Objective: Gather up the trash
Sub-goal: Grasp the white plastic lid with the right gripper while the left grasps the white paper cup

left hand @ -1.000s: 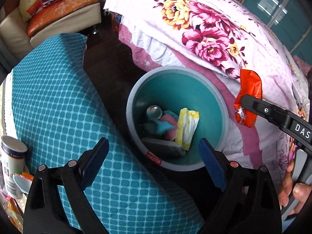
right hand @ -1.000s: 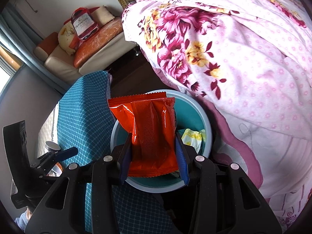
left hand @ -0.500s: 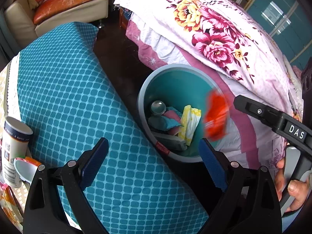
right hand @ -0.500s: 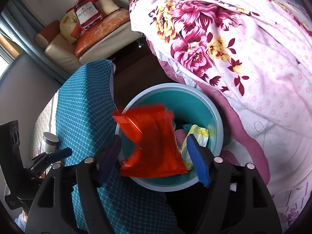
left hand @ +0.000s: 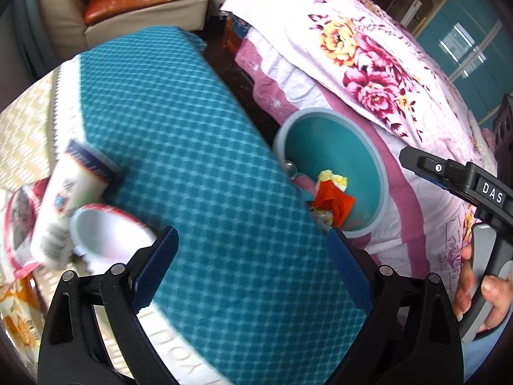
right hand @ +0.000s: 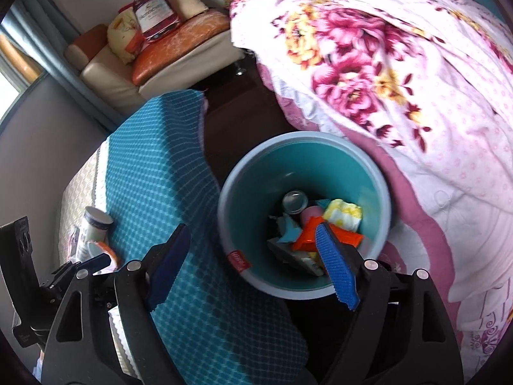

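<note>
A teal bin with a grey rim (right hand: 221,211) stands on the floor between table and bed, holding several pieces of trash. The red wrapper (right hand: 346,239) lies loose on top of them, also visible in the left wrist view (left hand: 333,202). My right gripper (right hand: 253,256) hangs over the bin's near edge, its jaws opening with nothing between them. My left gripper (left hand: 253,276) is open and empty over the teal checked tablecloth (left hand: 198,147). To its left, blurred, lie a white tub (left hand: 73,199), a red-rimmed white cup (left hand: 109,234) and an orange packet (left hand: 16,314).
A bed under a pink floral quilt (left hand: 368,48) crowds the bin's right side. A sofa with an orange cushion (right hand: 179,48) stands at the back across dark floor (right hand: 243,109). A hand (left hand: 490,292) grips the right tool's handle.
The right jaws opened and the red wrapper fell from them into the bin. The left gripper slid left from the bin over the table, bringing the tub and cup closer.
</note>
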